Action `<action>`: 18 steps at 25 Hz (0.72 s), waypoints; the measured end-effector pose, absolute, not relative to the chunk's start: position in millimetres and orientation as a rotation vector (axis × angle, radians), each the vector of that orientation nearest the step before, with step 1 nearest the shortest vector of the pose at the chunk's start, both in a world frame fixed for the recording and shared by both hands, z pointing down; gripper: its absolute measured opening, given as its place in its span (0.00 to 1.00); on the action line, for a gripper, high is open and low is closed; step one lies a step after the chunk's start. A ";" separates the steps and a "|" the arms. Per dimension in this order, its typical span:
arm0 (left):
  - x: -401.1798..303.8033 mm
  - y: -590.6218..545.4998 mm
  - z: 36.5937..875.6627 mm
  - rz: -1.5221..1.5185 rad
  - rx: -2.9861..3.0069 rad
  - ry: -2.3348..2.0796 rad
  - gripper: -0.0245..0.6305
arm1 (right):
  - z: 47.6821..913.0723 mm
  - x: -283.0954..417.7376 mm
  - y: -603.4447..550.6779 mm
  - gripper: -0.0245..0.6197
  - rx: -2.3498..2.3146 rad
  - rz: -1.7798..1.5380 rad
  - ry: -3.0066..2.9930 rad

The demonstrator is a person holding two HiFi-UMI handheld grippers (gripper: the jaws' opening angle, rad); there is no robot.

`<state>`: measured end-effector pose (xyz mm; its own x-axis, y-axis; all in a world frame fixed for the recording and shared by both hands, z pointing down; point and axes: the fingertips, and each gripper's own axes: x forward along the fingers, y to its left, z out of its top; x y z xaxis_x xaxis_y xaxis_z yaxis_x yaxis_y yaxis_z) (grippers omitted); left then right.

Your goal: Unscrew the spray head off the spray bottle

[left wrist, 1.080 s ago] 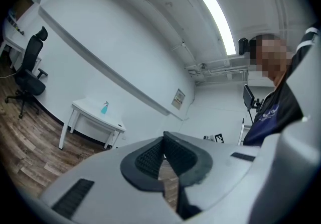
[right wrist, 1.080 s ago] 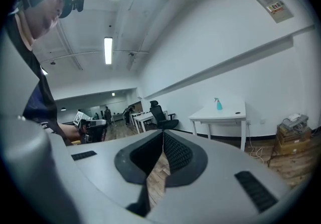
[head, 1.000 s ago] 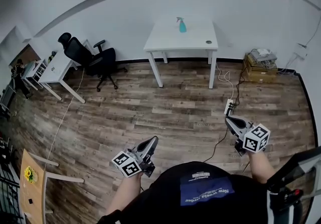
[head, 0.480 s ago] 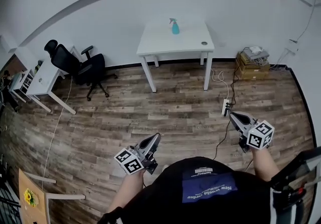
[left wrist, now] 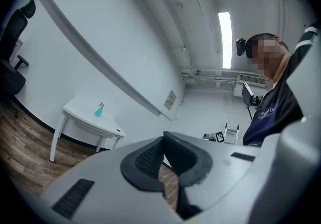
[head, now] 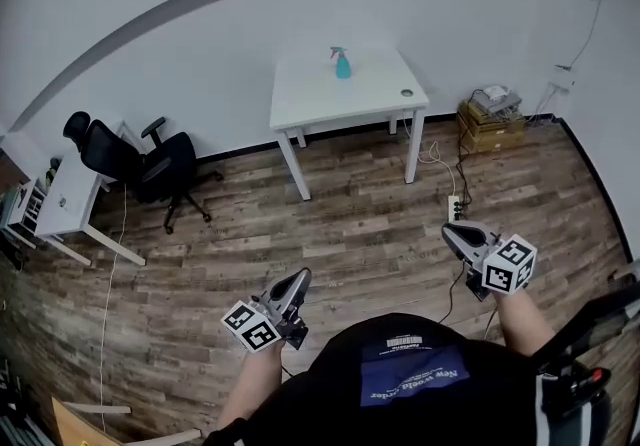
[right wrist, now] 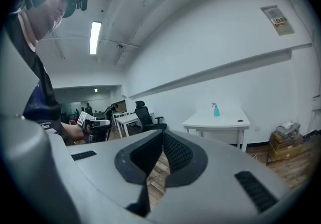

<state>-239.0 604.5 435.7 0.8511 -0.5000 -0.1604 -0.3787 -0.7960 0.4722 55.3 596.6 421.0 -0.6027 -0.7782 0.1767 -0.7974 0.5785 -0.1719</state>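
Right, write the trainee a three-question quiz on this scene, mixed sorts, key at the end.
1. True or false: the spray bottle stands on the white table by the far wall.
2. The left gripper and the right gripper are: A) both shut with nothing between the jaws; B) both wide open; C) one shut on the bottle.
3. Fill in: in the head view, a black office ____ stands on the wooden floor to the left of the table.

Key: 1 true; 2 A; 3 chair.
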 end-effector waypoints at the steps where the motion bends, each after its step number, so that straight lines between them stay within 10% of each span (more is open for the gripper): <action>1: -246.7 600.8 439.1 -0.390 2.591 -0.646 0.04 | 422.4 47.8 594.3 0.03 1.357 0.357 -2.714; 18: -271.2 543.9 452.0 -0.392 2.563 -0.772 0.04 | 434.0 27.2 501.8 0.03 1.254 0.396 -2.769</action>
